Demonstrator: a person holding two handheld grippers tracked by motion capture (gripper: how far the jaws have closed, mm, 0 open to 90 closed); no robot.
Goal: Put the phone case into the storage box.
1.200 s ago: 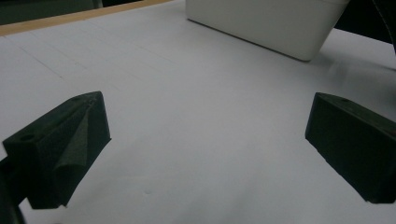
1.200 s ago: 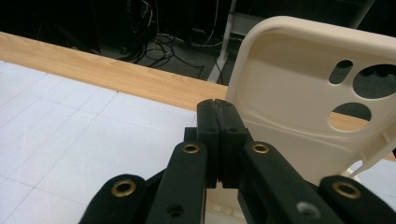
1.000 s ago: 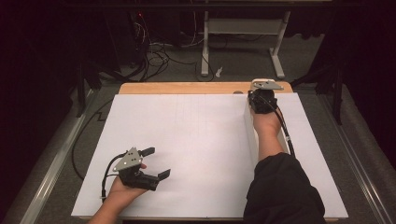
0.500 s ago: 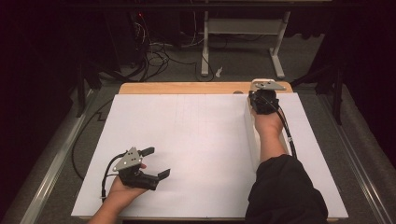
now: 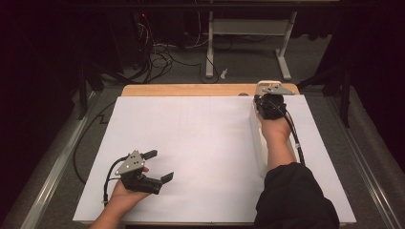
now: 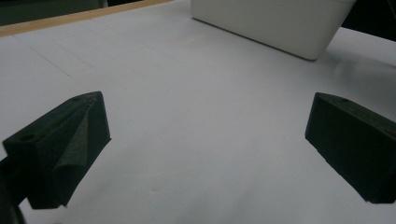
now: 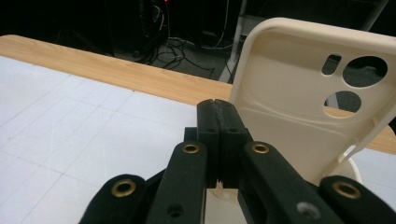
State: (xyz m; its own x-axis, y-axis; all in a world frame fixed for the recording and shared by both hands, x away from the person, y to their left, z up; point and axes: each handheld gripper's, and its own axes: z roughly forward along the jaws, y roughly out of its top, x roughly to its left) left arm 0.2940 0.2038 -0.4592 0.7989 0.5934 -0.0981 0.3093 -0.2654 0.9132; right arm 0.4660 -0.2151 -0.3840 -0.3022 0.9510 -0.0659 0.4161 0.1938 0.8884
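Resting low at the near left of the white-covered worktop [image 5: 205, 143], the left gripper [image 5: 157, 166] sits in a hand with its two black jaws spread wide apart and nothing between them. At the far right edge, the right gripper [image 5: 267, 98] has its two jaws pressed together, seemingly with nothing between them, just beside one cream phone case [image 7: 317, 107] standing upright with three camera cut-outs. One long white box [image 6: 275, 23] lies beside the right forearm; no writing is readable anywhere.

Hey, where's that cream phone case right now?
The phone case stands upright just beyond the right gripper, near the table's far wooden edge.
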